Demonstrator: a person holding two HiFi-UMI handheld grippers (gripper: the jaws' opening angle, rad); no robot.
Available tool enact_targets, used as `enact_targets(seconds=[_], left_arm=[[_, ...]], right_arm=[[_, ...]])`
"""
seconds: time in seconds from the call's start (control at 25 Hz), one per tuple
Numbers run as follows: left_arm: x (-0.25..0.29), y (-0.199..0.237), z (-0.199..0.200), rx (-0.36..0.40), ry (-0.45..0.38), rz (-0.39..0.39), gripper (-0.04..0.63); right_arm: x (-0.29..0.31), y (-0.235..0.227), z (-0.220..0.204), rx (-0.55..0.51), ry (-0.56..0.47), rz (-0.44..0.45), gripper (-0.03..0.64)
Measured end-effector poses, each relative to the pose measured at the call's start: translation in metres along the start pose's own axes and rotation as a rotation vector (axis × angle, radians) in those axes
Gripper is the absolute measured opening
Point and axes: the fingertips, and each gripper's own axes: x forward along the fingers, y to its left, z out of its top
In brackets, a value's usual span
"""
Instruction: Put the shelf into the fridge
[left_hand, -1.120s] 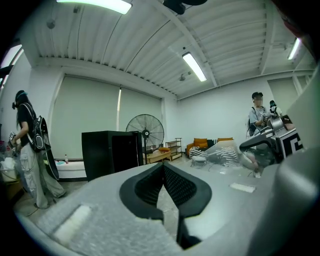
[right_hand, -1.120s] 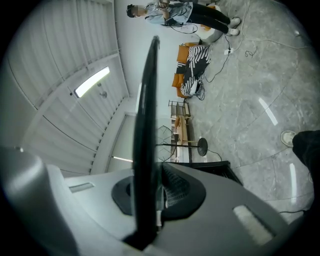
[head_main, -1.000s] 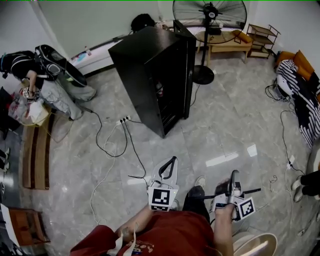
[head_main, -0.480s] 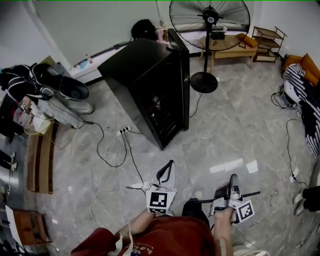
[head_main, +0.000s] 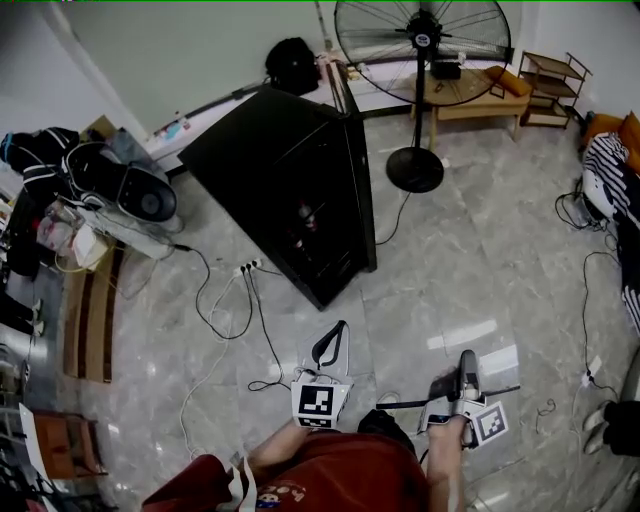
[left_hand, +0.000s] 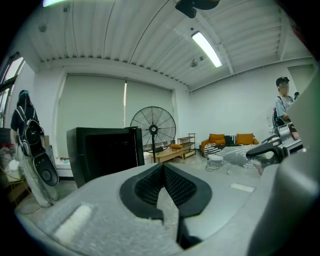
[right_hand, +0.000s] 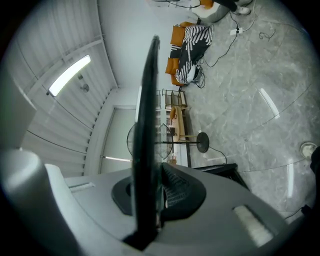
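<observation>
The fridge (head_main: 290, 190) is a tall black cabinet in the middle of the floor, with its door (head_main: 358, 170) swung open on the right side. It also shows in the left gripper view as a dark box (left_hand: 105, 150). My right gripper (head_main: 467, 362) is shut on the shelf (head_main: 400, 403), a thin clear panel with a dark edge held low in front of the person. In the right gripper view that shelf edge (right_hand: 148, 100) runs upright between the pads. My left gripper (head_main: 340, 330) is shut with nothing in it, and its pads (left_hand: 176, 185) meet at the tip.
A big standing fan (head_main: 420, 40) and a low wooden table (head_main: 470, 95) stand behind the fridge. A power strip with cables (head_main: 245, 268) lies on the floor beside it. Bags and clutter (head_main: 130, 190) fill the left side, and a striped cloth (head_main: 610, 160) lies at the right. A person (left_hand: 282, 100) stands at the far right.
The head view has swung, so the fridge now sits further left and the fan shows fuller. Both grippers keep the same pose, the right one still shut on the shelf.
</observation>
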Motion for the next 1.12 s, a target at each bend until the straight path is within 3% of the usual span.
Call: enact_targets(seconds=[0.28,0.52,1.12], left_arm=[[0.043,-0.007,0.011,-0.019,-0.006,0.045,0.005],[0.062,0.01,0.014,-0.037,-0.007,0.103,0.005],[0.103,0.134,-0.018,-0.1,0.009,0.258,0.005]], right_arm=[[0.046,0.001,0.033,-0.013,0.039,0.003,0.009],[0.085,0.005,0.033,-0.008,0.076,0.006,0.009],[0.214,0.016,-0.08,-0.057,0.281,-0.001,0.009]])
